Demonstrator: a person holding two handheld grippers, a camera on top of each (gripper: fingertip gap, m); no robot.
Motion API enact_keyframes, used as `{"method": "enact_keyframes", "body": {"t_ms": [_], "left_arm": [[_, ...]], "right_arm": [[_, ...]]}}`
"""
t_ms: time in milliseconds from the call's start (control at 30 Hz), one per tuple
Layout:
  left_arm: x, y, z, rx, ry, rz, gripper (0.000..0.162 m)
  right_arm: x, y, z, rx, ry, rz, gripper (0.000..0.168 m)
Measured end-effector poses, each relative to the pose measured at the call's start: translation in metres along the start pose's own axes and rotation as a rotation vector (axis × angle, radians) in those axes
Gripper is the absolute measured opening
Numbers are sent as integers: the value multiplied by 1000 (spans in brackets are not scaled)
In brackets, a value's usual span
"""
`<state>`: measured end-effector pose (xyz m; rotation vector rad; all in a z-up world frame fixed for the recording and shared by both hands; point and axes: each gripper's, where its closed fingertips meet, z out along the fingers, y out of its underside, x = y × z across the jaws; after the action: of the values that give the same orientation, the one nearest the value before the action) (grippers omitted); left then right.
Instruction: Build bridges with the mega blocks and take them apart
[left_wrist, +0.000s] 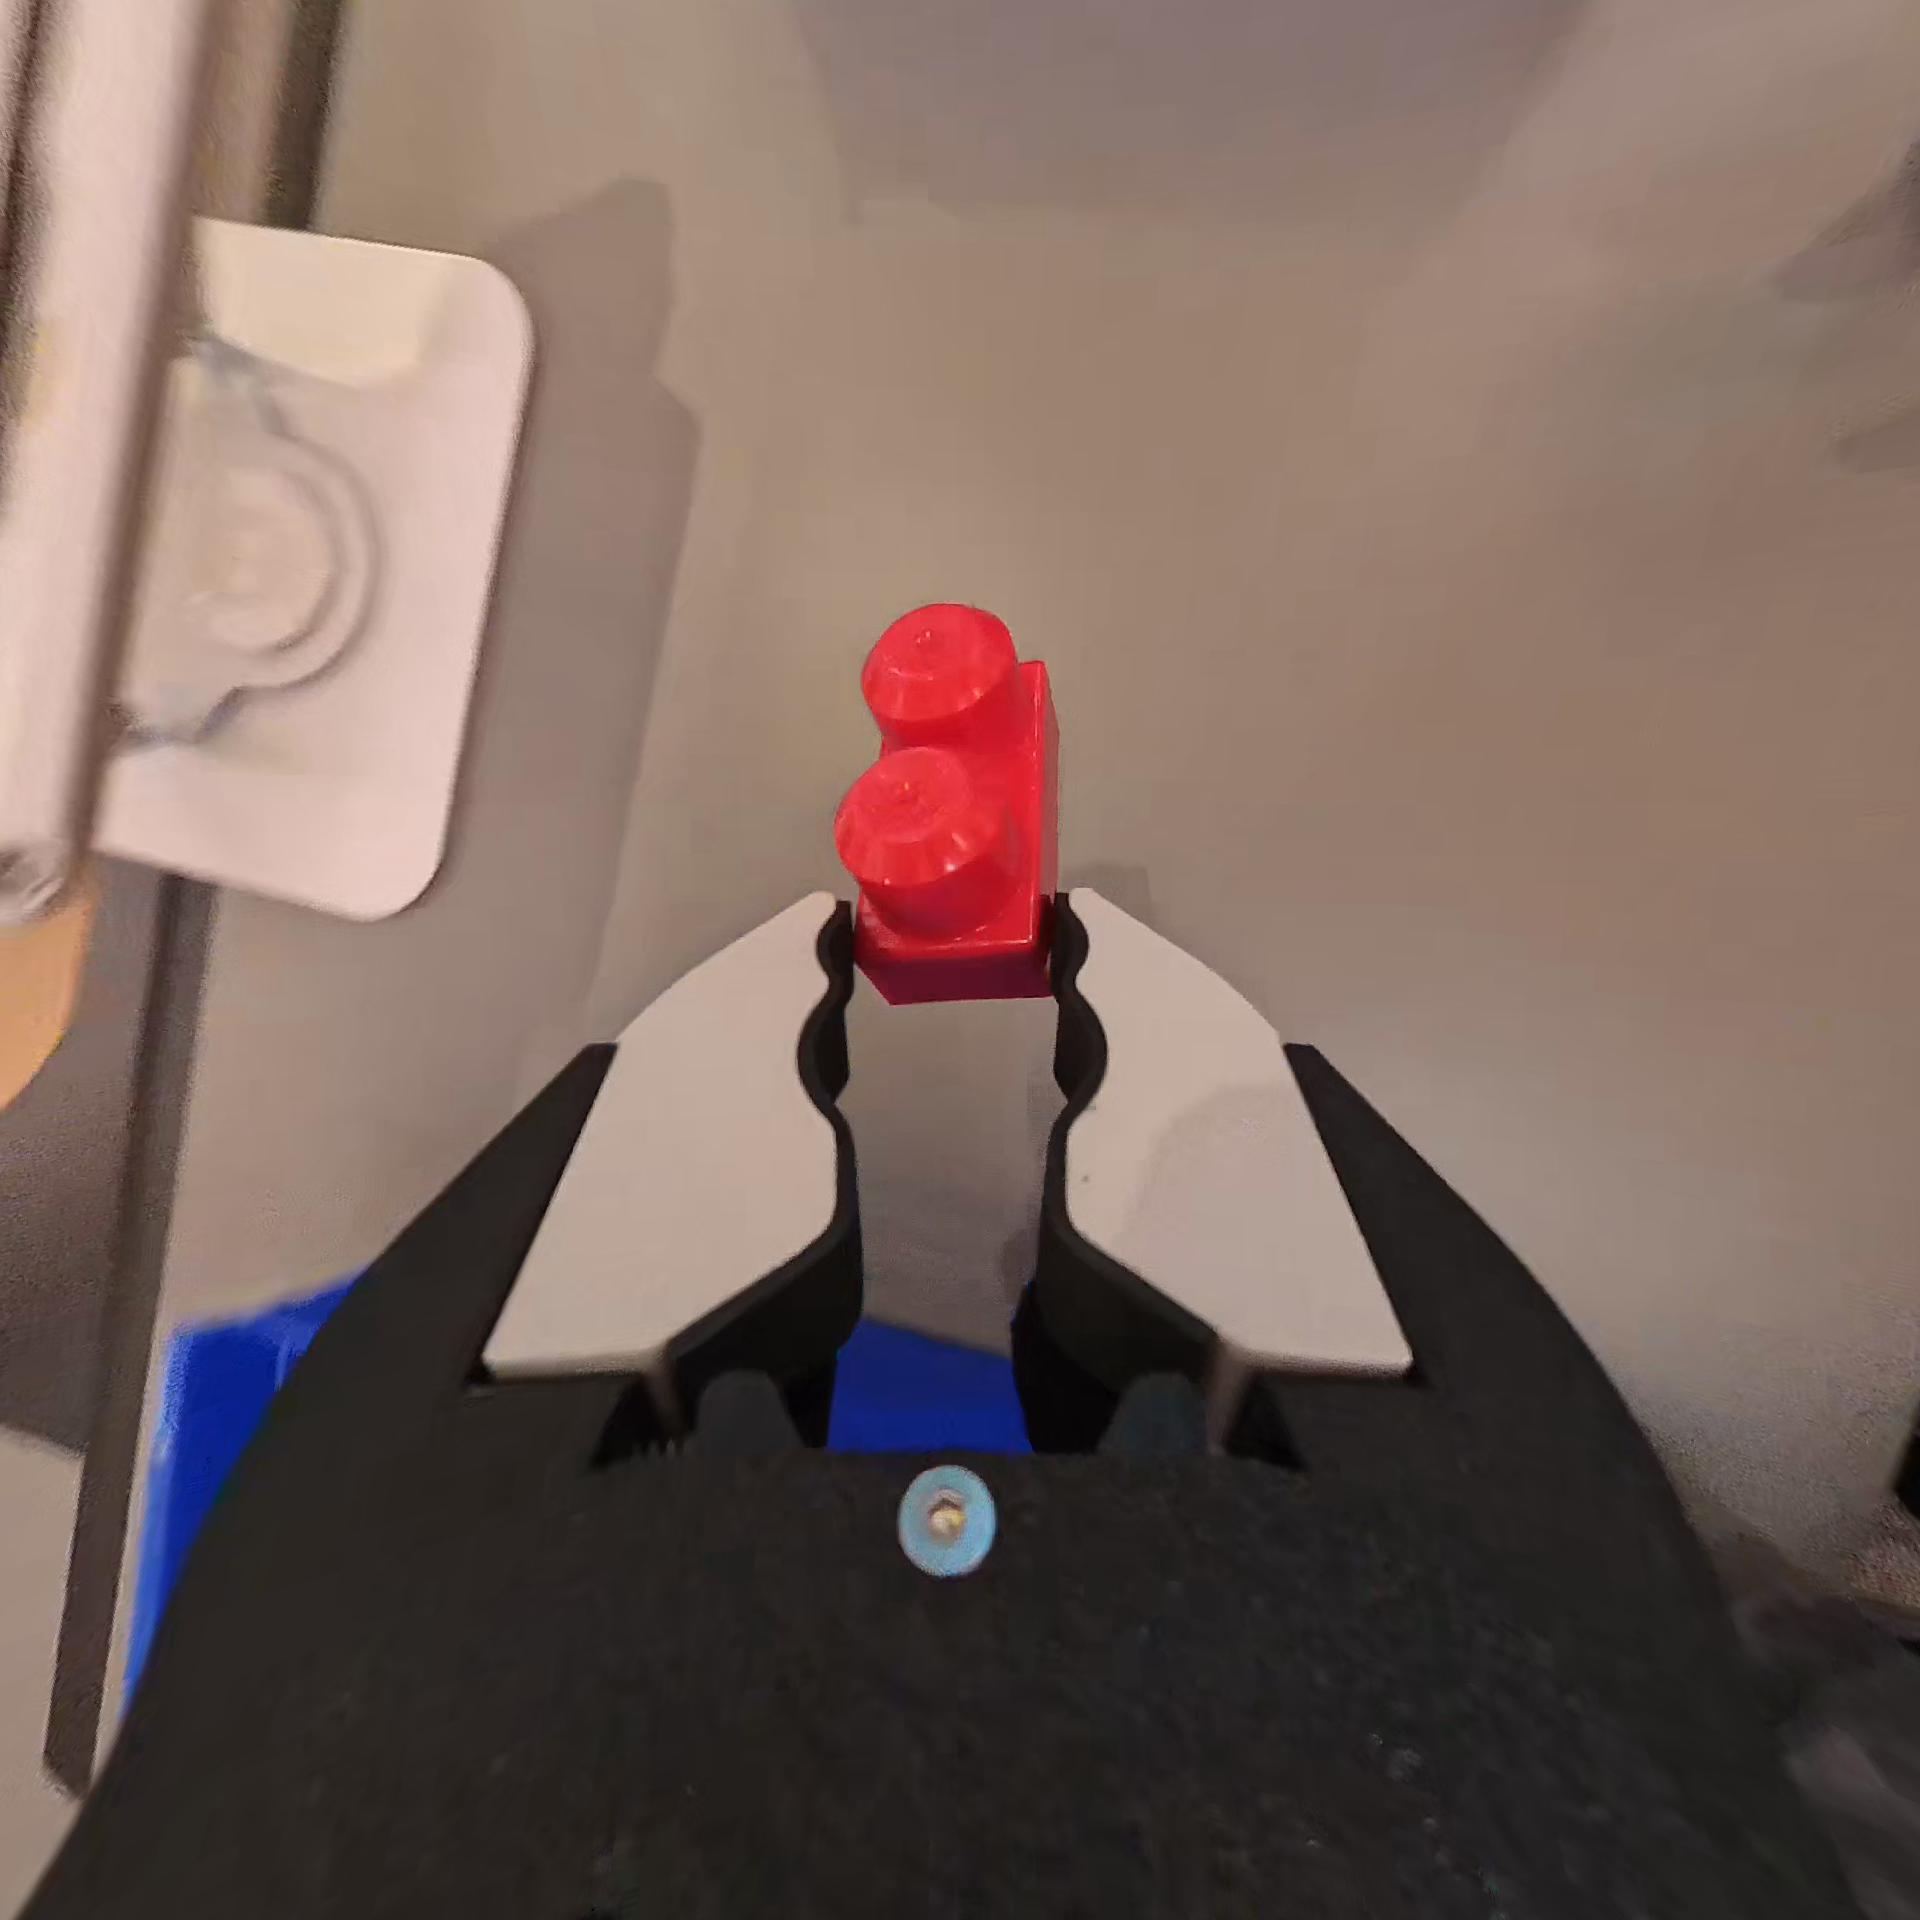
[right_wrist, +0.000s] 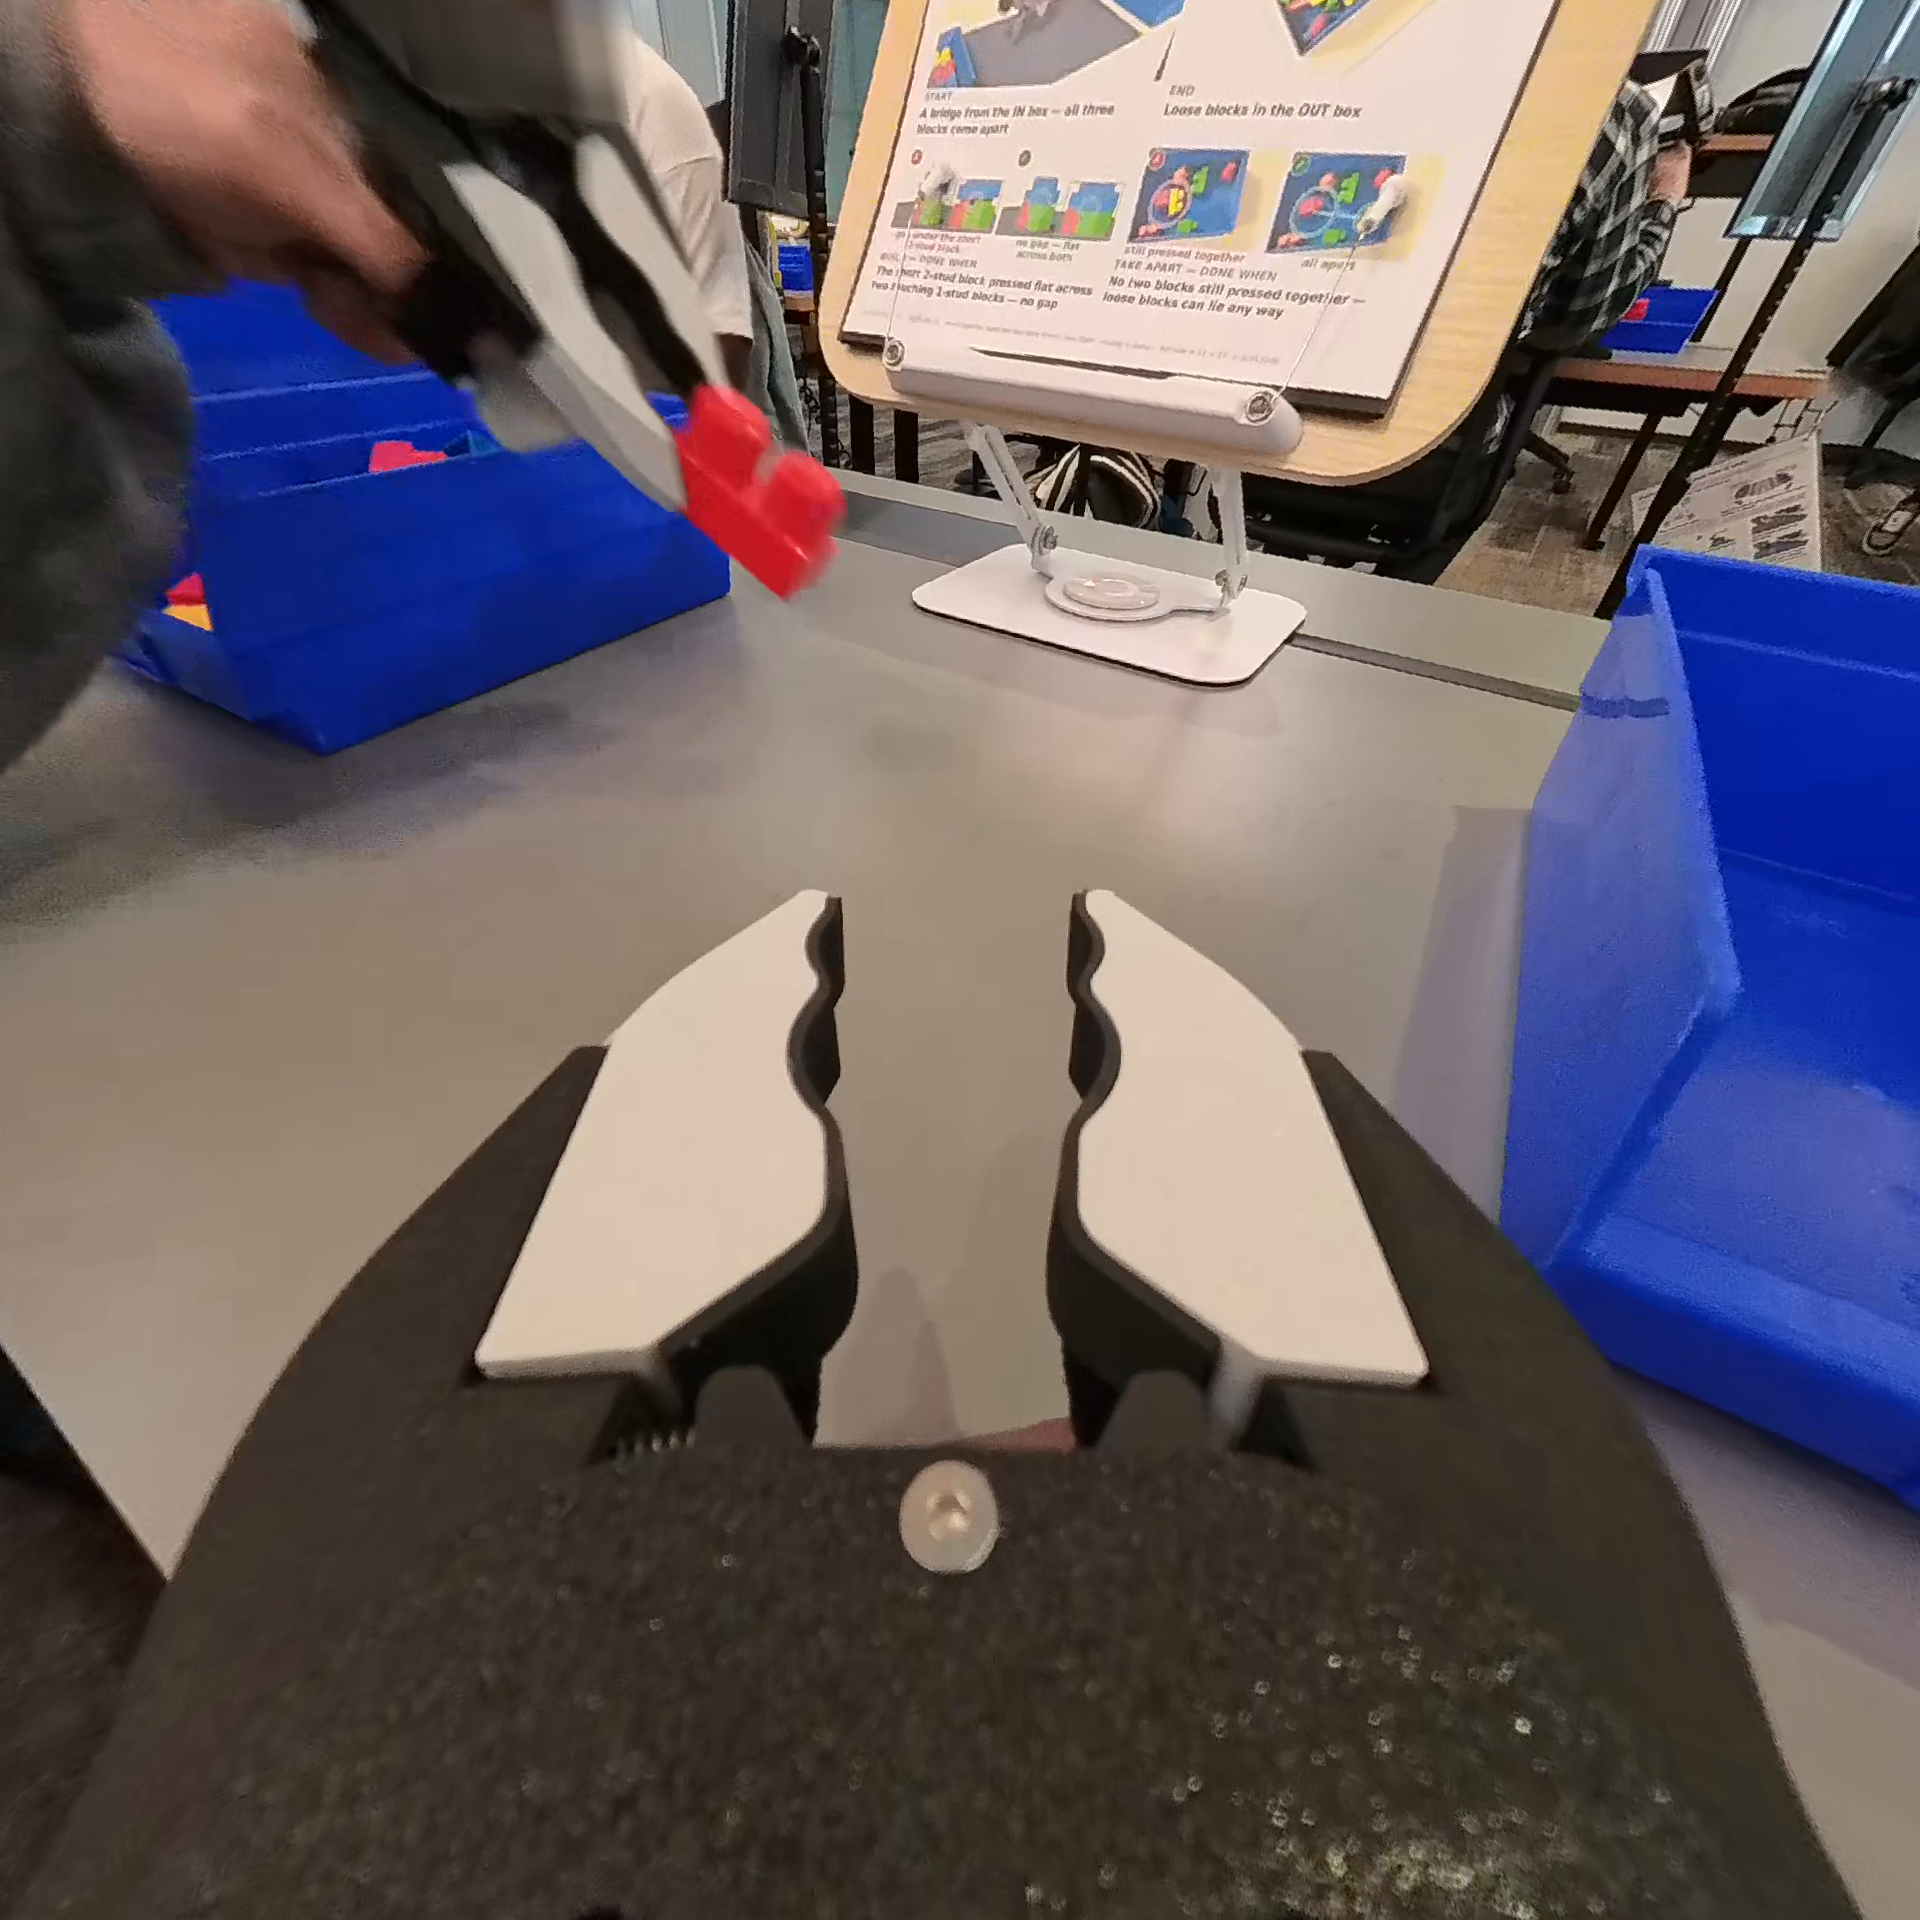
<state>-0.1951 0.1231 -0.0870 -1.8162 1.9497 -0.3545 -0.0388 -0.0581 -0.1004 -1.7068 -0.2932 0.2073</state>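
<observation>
A red two-stud mega block (left_wrist: 951, 821) is pinched at one end between the left hand-held gripper (left_wrist: 954, 940) fingertips, above the desk (right_wrist: 727, 831).

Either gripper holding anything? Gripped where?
Left gripper pinches a red two-stud block by the sides of one end. Right gripper is open and empty.

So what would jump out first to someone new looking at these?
The red two-stud block, pinched by its end in the left gripper and held in the air above the grey table. Then the right gripper, open and holding nothing, beside a blue bin on its right.
</observation>
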Motion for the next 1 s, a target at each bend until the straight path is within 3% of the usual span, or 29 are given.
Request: {"method": "enact_keyframes", "body": {"t_ms": [133, 267, 533, 667, 733, 800, 900, 1000], "left_arm": [[-11, -10, 62, -59, 85, 45, 36], [-13, -12, 91, -105, 144, 94, 36], [-17, 10, 105, -202, 135, 118, 36], [-20, 17, 101, -231, 118, 94, 46], [-24, 17, 84, -240, 80, 82, 54], [-27, 5, 49, -159, 32, 33, 49], [-31, -9, -25, 34, -114, -99, 47], [-12, 6, -95, 233, -244, -258, 52]], "right_arm": [[-3, 2, -2, -8, 1, -22, 41], [2, 3, -4, -11, 12, -25, 41], [10, 0, -7, -7, 9, 15, 41], [6, 2, -3, -16, -8, 17, 41], [3, 2, -2, -19, -18, 14, 41], [1, 2, -2, -20, -22, 7, 41], [-1, 3, -3, -22, -27, 2, 41], [-2, 3, -4, -24, -34, 8, 41]]}}
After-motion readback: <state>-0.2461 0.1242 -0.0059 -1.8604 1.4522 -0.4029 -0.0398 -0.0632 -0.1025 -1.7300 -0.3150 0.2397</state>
